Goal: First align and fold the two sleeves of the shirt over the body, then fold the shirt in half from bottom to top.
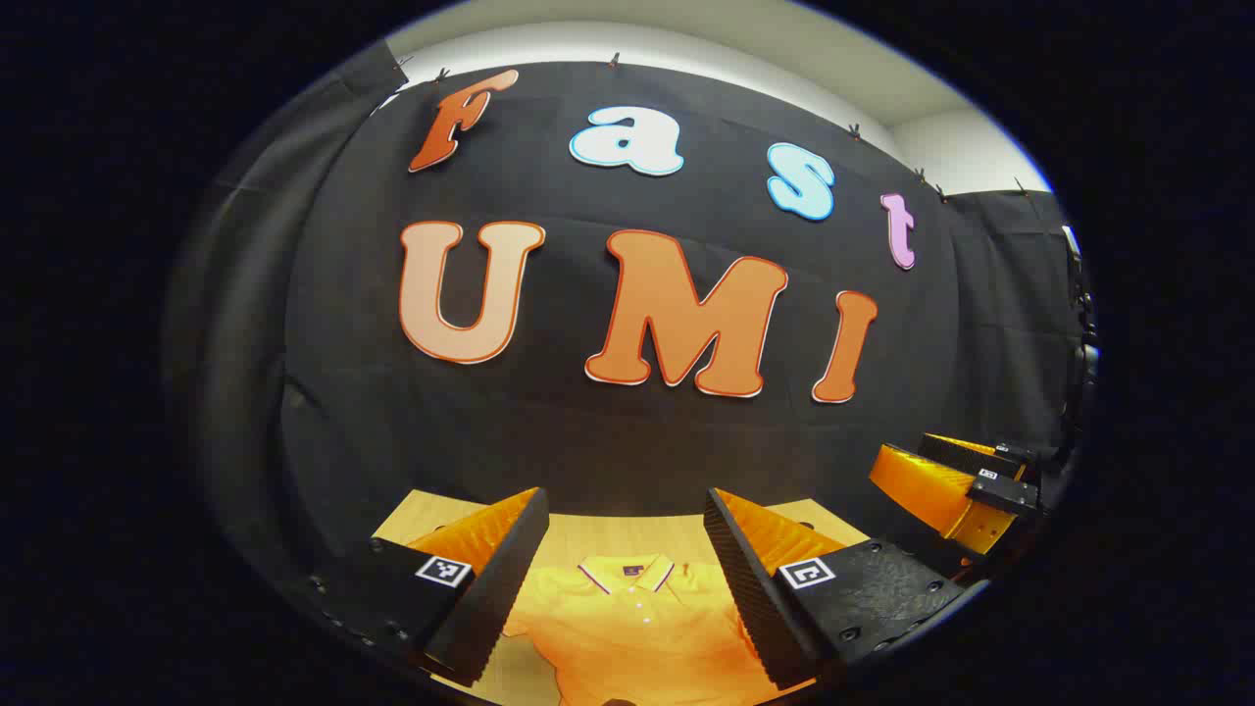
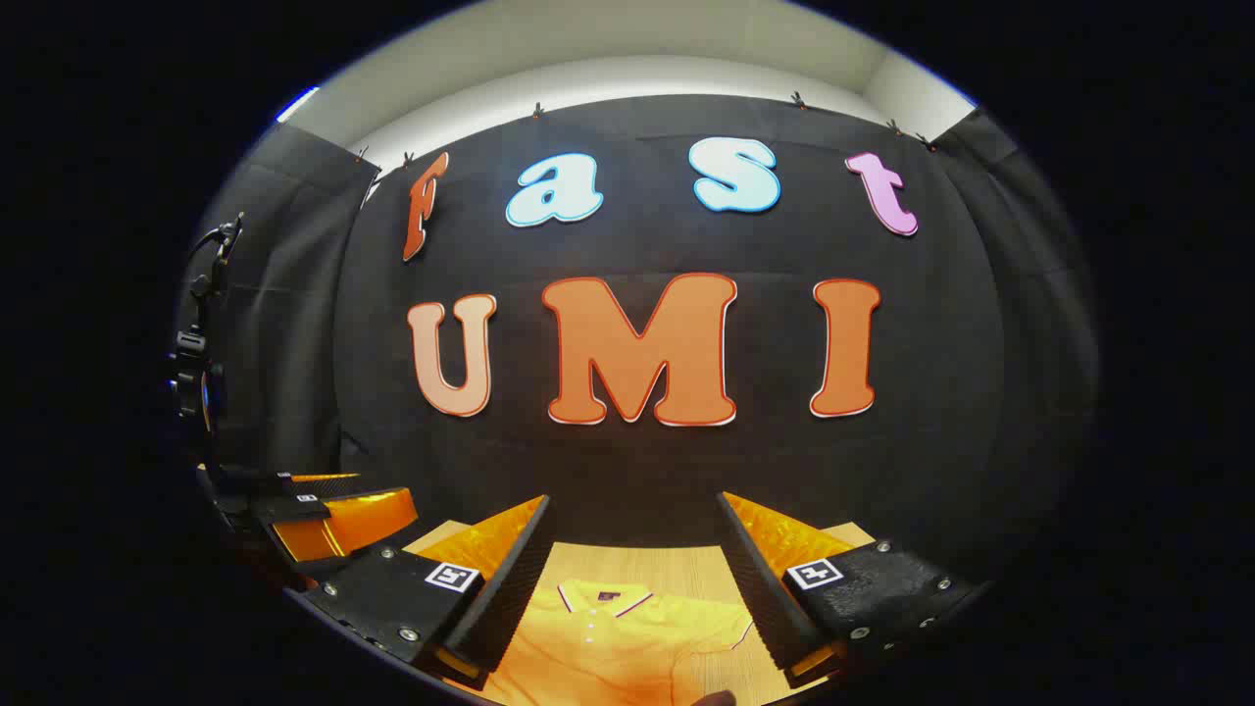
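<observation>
Bottom centre of both views: orange polo shirt (image 1: 637, 628) flat on wooden table (image 1: 627, 534), collar far | left gripper (image 1: 627, 588) spread, empty | right gripper (image 2: 632, 588) spread, empty | step: first sleeve fold not yet begun | next: descend, pinch both sleeve edges.

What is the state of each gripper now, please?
Left gripper: open, holding nothing, above the shirt.
Right gripper: open, holding nothing.

shirt (image 1: 642, 628) flat on table (image 1: 627, 534), collar toward the booth wall (image 1: 627, 431)
</observation>
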The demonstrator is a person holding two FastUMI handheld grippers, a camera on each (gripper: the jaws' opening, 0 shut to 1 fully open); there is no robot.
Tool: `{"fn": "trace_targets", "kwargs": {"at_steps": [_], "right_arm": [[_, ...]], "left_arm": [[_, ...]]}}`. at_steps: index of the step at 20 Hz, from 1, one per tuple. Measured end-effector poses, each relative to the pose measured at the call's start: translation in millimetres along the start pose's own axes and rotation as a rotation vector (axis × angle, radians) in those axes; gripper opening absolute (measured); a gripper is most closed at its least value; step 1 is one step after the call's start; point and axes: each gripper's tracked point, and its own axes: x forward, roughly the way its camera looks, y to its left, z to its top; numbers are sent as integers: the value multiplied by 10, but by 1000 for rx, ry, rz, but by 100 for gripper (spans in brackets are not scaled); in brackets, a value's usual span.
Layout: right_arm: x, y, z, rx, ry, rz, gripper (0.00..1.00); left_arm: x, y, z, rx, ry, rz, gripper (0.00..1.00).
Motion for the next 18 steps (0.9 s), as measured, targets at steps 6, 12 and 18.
{"fn": "trace_targets", "kwargs": {"at_steps": [6, 12, 18], "right_arm": [[-29, -174, -203, -86, -9, -26, 99], [-75, -231, -247, 18, -58, 0, 98], [-93, -545, -601, -48, 36, -94, 99]], "left_arm": [[-140, 213, -108, 18, -56, 104, 98], [-317, 96, -253, -90, -82, 97, 98], [-508, 63, -420, 69, -69, 80, 98]]}}
